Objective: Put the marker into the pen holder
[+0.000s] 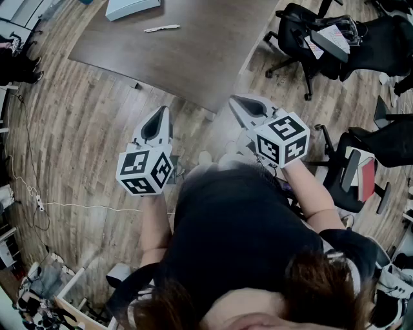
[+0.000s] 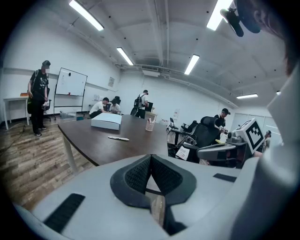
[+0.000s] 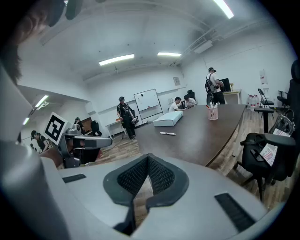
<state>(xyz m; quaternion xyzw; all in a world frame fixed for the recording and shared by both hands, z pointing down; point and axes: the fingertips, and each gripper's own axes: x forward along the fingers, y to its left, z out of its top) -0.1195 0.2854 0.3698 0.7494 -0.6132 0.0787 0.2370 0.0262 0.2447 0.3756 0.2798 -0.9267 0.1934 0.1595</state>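
Observation:
A white marker (image 1: 161, 28) lies on the dark brown table (image 1: 193, 58), far ahead of both grippers. In the left gripper view the marker (image 2: 118, 138) rests near the table's middle, and the pen holder (image 2: 150, 124), a pale cup with pens, stands behind it. The right gripper view shows the marker (image 3: 167, 133) and the pen holder (image 3: 213, 112) further right. My left gripper (image 1: 157, 117) and right gripper (image 1: 244, 103) hang over the wooden floor short of the table. Both are shut and hold nothing. The head view does not show the pen holder.
A white flat box (image 1: 132, 6) lies on the table behind the marker. Black office chairs (image 1: 303, 38) stand to the right of the table. Several people stand or sit at the far side of the room (image 2: 40, 96). A whiteboard (image 3: 149, 101) stands beyond the table.

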